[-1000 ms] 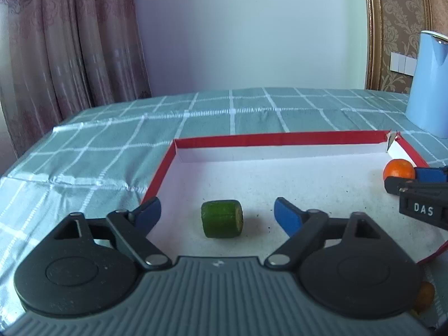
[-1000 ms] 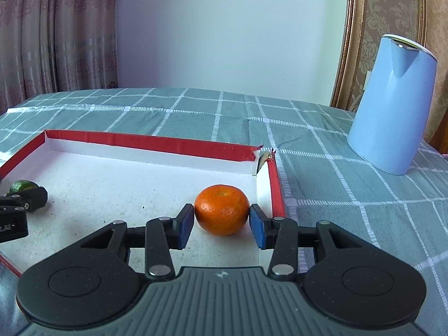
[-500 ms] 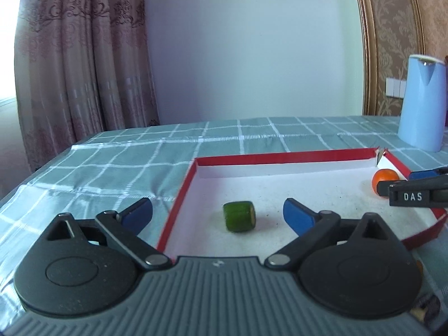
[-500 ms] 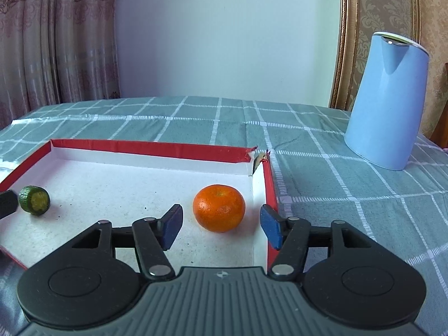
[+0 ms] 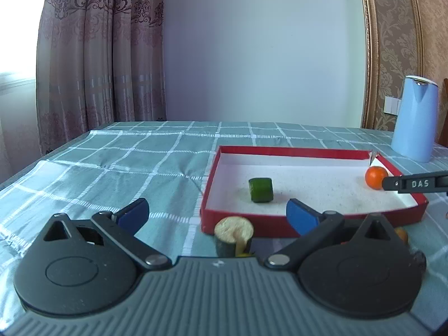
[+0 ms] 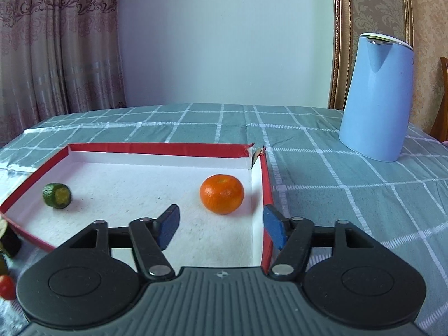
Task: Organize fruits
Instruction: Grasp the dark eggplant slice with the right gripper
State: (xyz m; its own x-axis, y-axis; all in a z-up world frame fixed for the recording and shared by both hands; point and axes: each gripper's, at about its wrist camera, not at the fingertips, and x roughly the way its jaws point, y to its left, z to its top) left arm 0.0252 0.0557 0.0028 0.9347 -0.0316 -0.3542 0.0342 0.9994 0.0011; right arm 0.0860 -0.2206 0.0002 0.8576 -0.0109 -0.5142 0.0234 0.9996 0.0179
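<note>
Showing "DAS", right gripper [image 5: 414, 184]

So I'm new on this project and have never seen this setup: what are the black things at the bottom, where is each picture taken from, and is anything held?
They are hand-held tongs, one in each of a person's hands, each with a camera looking forward along its blue-tipped fingers. One picture looks out from the left tongs, the other from the right tongs. On the checked tablecloth sits a shallow red-edged box holding a green fruit chunk and an orange. A few more pieces lie outside its near edge, and a blue jug stands behind. Nothing is held: both tongs have just been opening, with nothing between the fingers.
</note>
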